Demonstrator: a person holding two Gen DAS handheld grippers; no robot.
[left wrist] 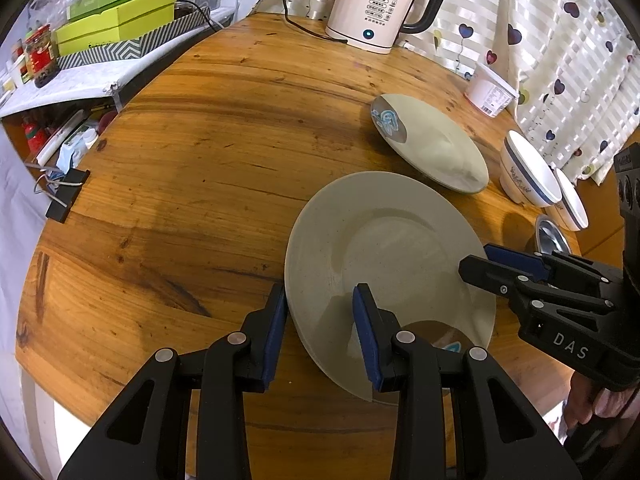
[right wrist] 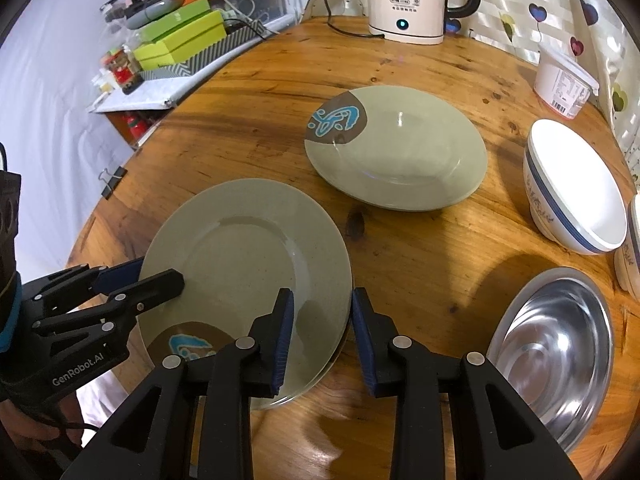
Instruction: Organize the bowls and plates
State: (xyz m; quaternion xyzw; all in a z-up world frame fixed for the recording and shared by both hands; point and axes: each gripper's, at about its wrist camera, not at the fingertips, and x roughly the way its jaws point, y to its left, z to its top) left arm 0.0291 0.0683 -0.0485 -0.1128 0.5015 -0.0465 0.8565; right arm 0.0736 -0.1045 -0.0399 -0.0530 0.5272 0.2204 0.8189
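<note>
1. Plates come first: the near green plate [right wrist: 244,264] lies at the front edge of the round wooden table [left wrist: 200,160], its brown-and-blue patch turned toward the cameras.
2. Left gripper [left wrist: 320,320] straddles that plate's left rim, one finger outside the edge and one over the plate's face; the fingers stand apart, and I cannot tell whether the pads press on the rim.
3. Right gripper [right wrist: 322,320] straddles the opposite rim of the same plate in the same way, left finger over the plate and right finger just outside the edge over the wood. Its fingers are apart too, with a visible gap on the outer side.
4. Each gripper shows in the other's view: the right one reaches in from the right edge of the left wrist view, the left one from the left edge of the right wrist view, with a hand [right wrist: 28,436] partly seen below it.
5. A second green plate [right wrist: 396,148] lies farther back, well apart from the near one, its patterned patch at its far-left side.
6. A white bowl with a blue band [right wrist: 576,188] stands right of that second plate, with another like it [left wrist: 572,200] just beside.
7. A steel bowl [right wrist: 556,356] sits at the near right, close to the right gripper.
8. A white kettle [left wrist: 380,4] stands at the table's far edge and a white tub [right wrist: 564,80] at the far right.
</note>
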